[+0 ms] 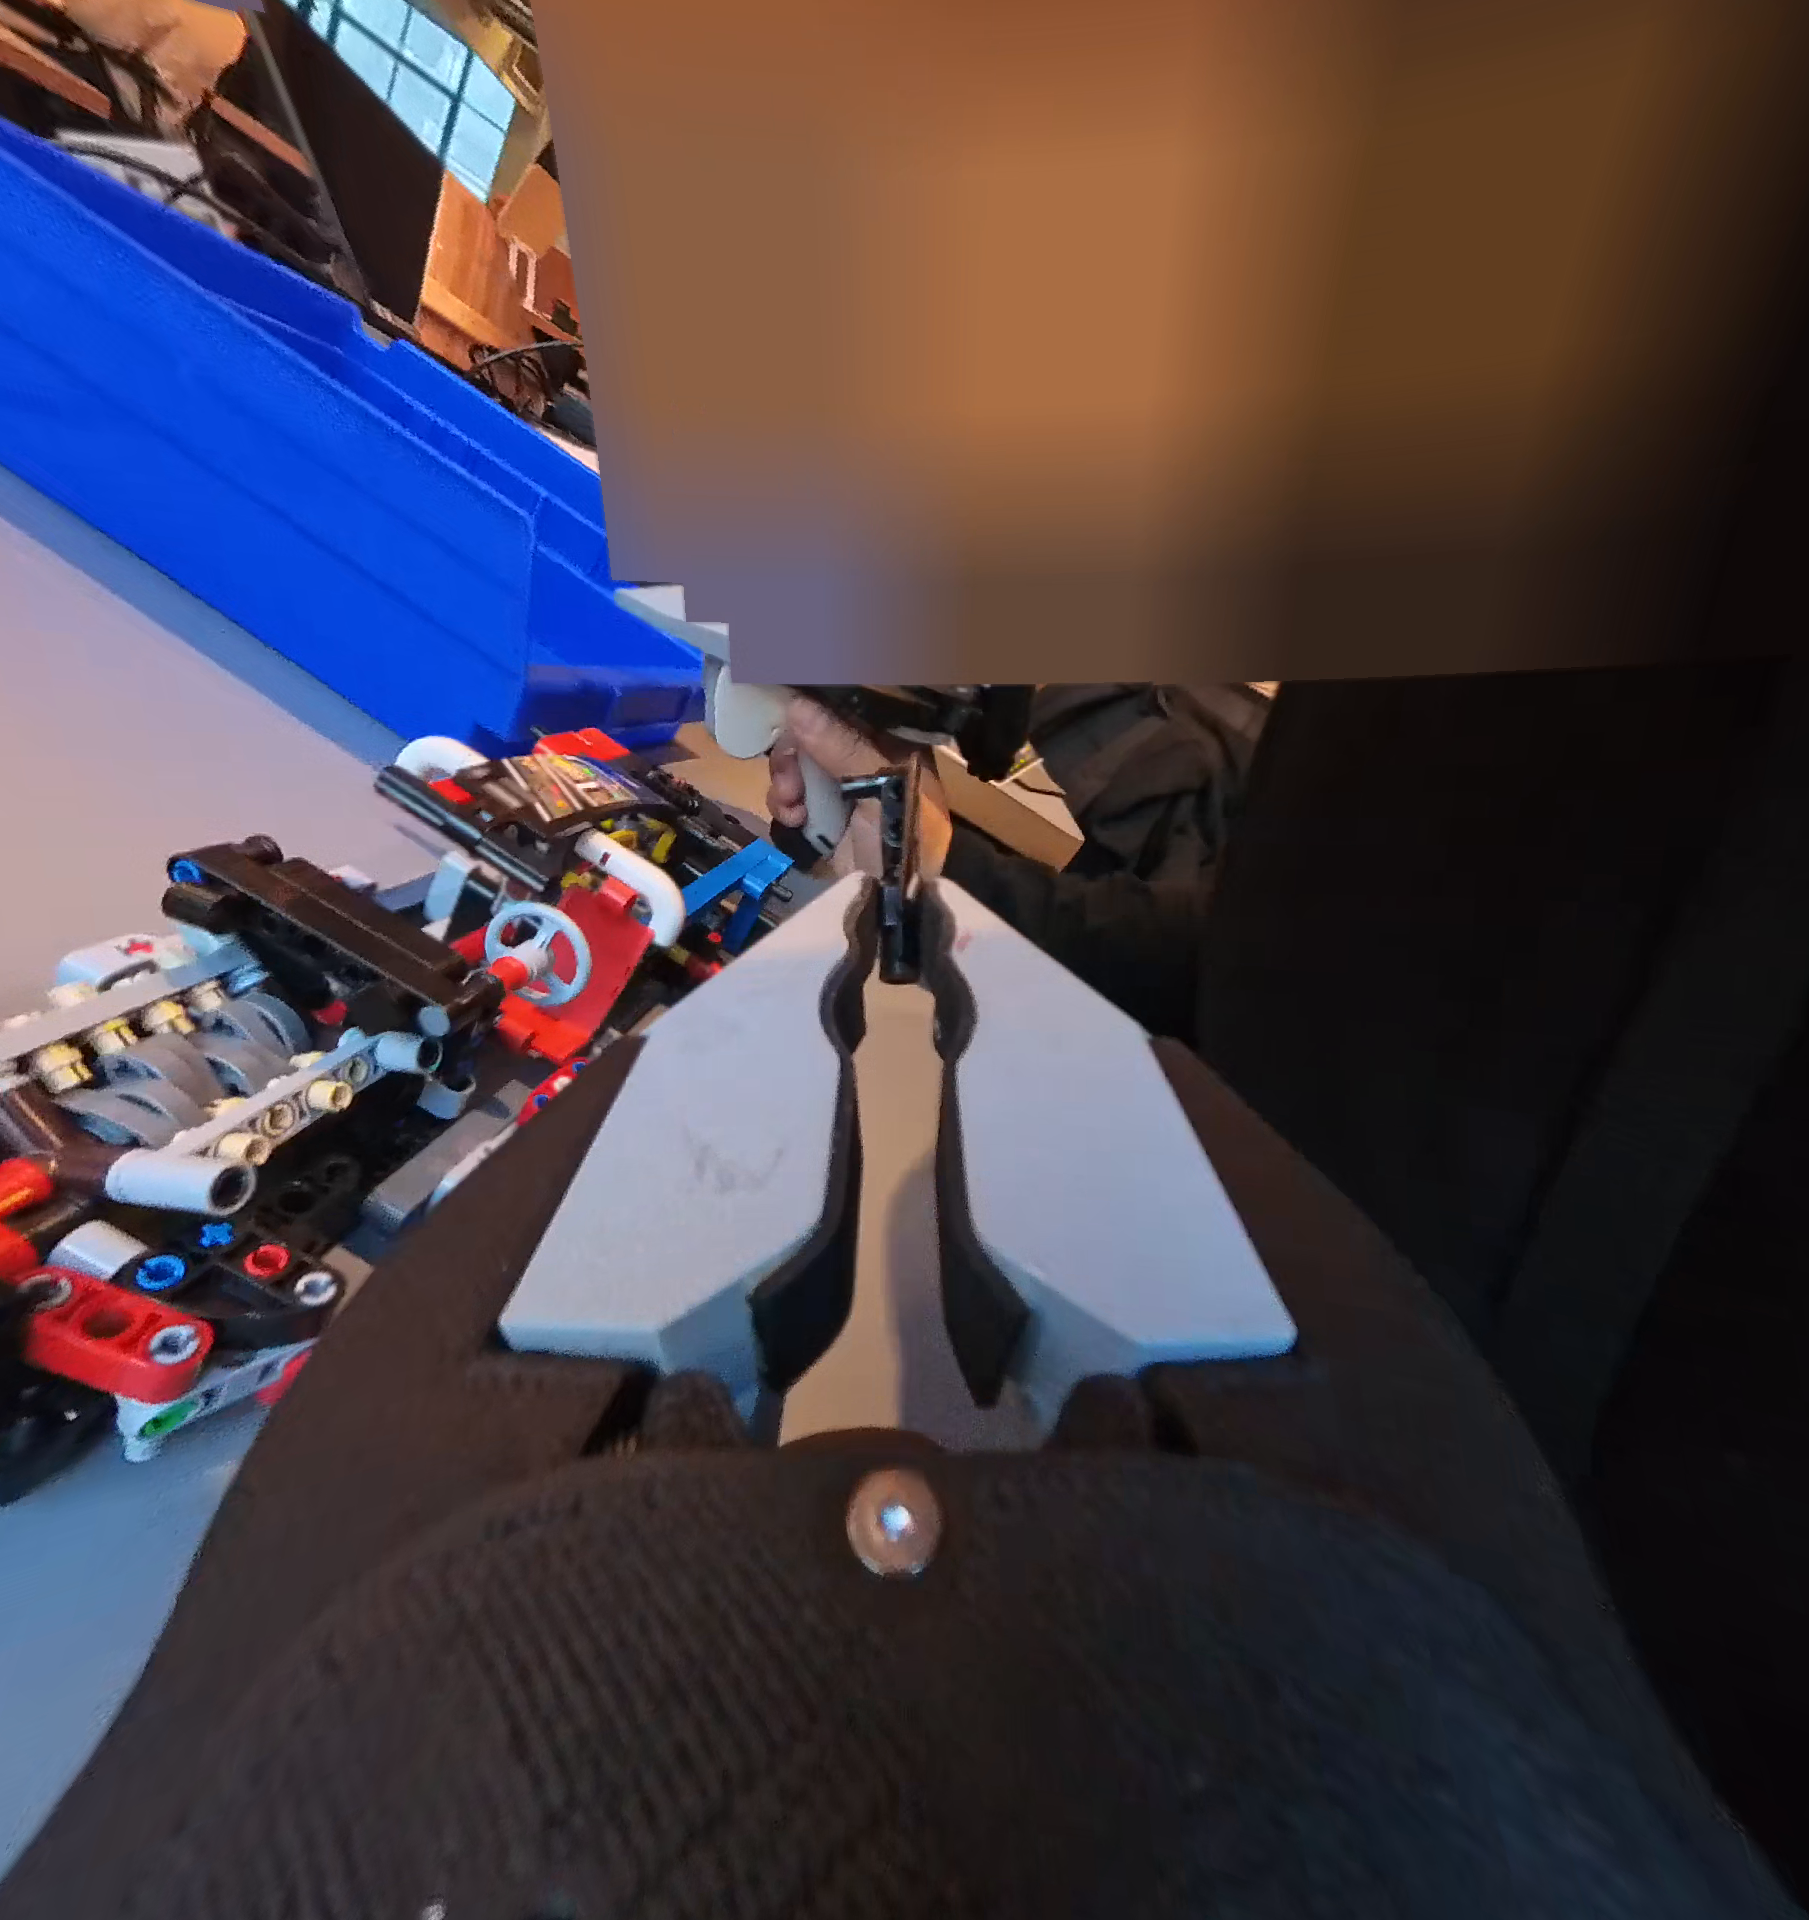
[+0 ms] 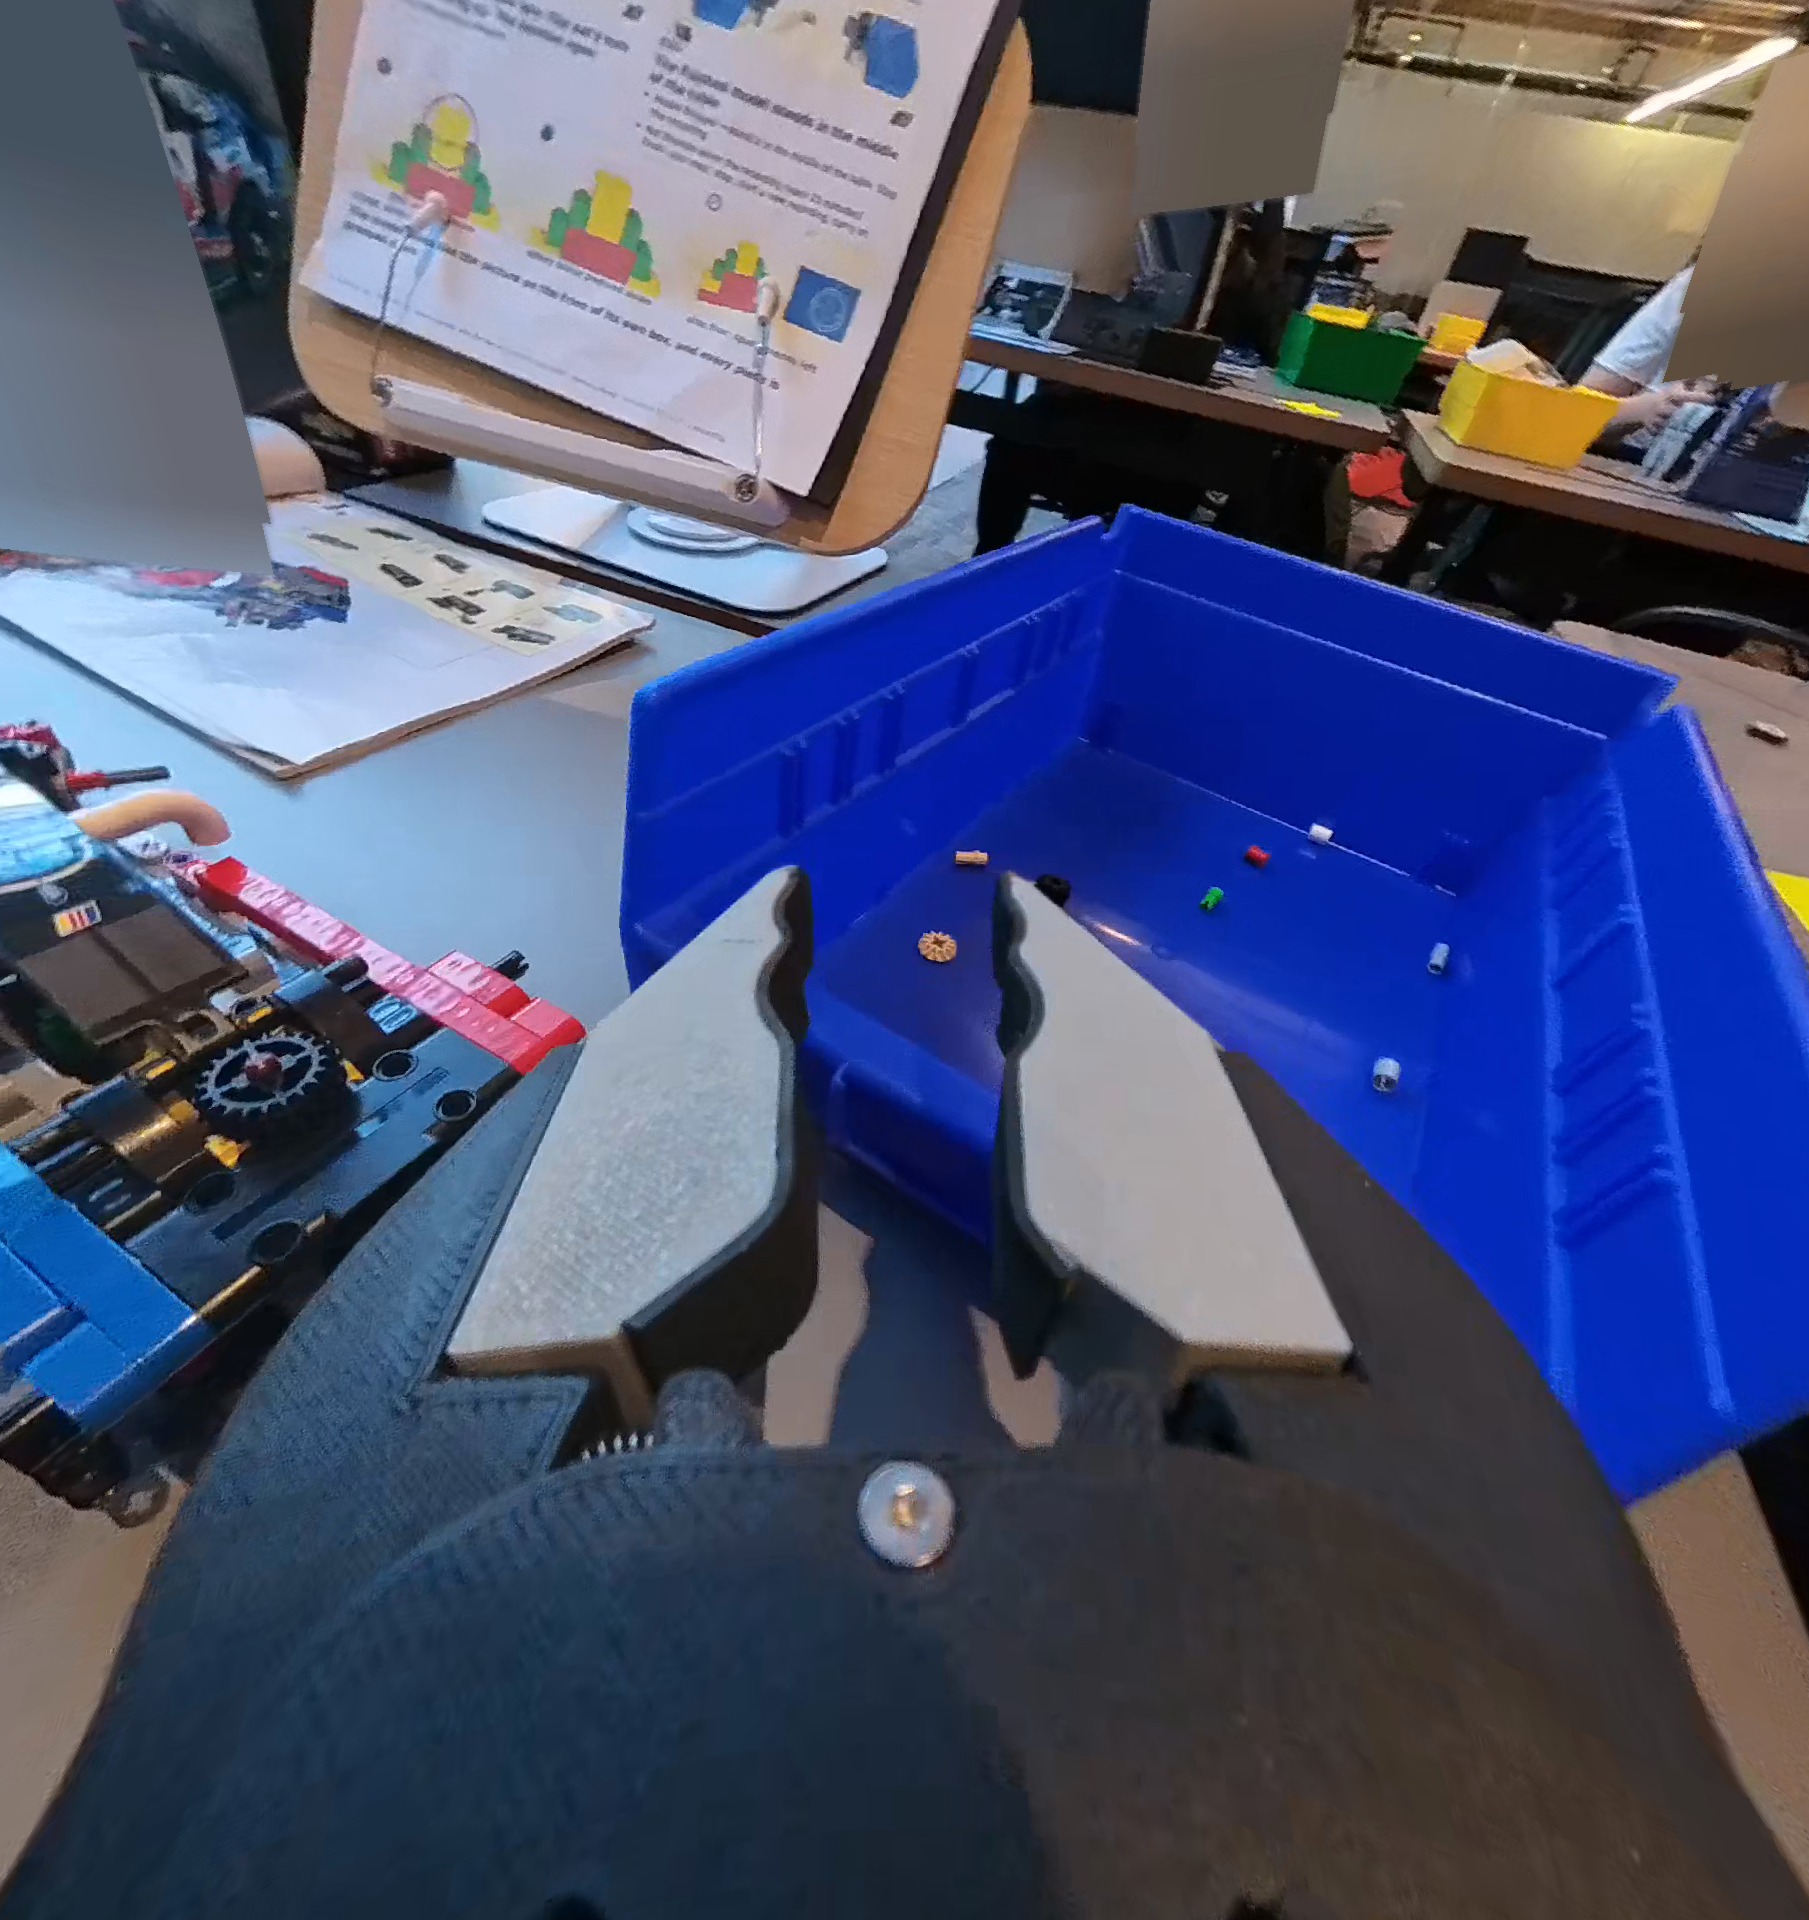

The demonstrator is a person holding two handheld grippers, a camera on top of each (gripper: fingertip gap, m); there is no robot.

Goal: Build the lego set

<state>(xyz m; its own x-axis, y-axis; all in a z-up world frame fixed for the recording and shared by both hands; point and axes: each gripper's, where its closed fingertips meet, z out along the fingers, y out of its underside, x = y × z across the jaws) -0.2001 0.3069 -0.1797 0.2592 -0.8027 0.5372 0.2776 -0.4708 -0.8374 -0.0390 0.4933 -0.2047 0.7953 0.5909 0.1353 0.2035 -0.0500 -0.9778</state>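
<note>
1. Left wrist view: my left gripper (image 1: 895, 925) is closed almost fully on a small black piece (image 1: 895, 883), which stands upright between the tips, with a short peg pointing to the left at its top. It is raised in the air, not over the model. The lego model (image 1: 360, 1039), a car chassis with a grey steering wheel (image 1: 538, 951) and a row of grey engine parts, lies on the bench to the left, near the long side of the blue bin (image 1: 308, 436). To do this step well, I think I must keep the grip firm and not turn the wrist, so that the piece does not slip while the next part is fetched.

2. Right wrist view: my right gripper (image 2: 900, 935) is open by a moderate gap and holds nothing. It points into the blue bin, just over its near wall. On the bin floor I see a tan gear (image 2: 936, 945), a tan pin (image 2: 971, 857), a black connector (image 2: 1054, 888), a green pin (image 2: 1209, 899), a red pin (image 2: 1255, 855), and some grey and white bushes near the far corner. The model is at the left of the bin. I judge the tan gear or the black connector is the nearest target; I cannot tell which one is needed. I should lower the tips slowly and close around only one part.
</note>
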